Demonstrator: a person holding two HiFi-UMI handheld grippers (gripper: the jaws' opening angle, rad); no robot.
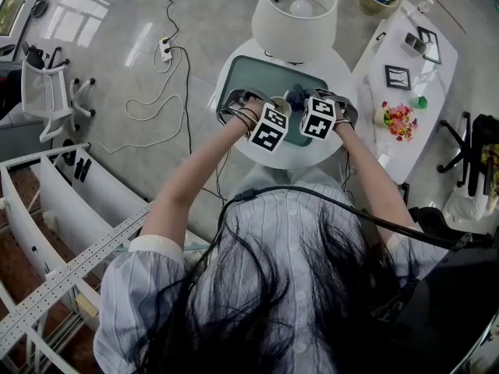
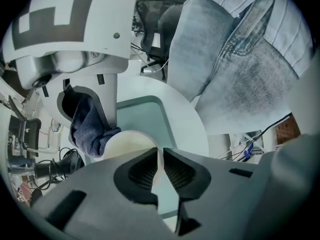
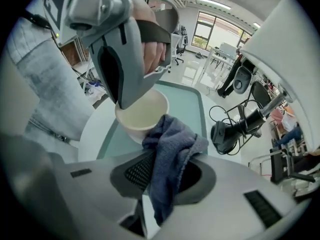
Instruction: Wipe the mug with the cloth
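Note:
A cream mug (image 3: 142,115) hangs above the round white table (image 1: 343,72), tipped with its mouth toward the right gripper view. My left gripper (image 2: 161,166) is shut on the mug's rim (image 2: 131,143), one jaw inside and one outside. My right gripper (image 3: 160,176) is shut on a dark blue cloth (image 3: 170,156), and the cloth's bunched end presses against the mug's rim and outer wall. In the head view both grippers meet over the table, the left gripper (image 1: 269,127) beside the right gripper (image 1: 318,118), with the cloth (image 1: 296,97) just showing between them. In the left gripper view the cloth (image 2: 90,131) touches the mug from the far side.
A teal mat (image 1: 261,76) lies on the table under the grippers. A white lamp shade (image 1: 295,10) stands at the table's far edge. A white side table (image 1: 405,100) with frames and small items stands to the right. Cables and a power strip (image 1: 164,49) lie on the floor at left.

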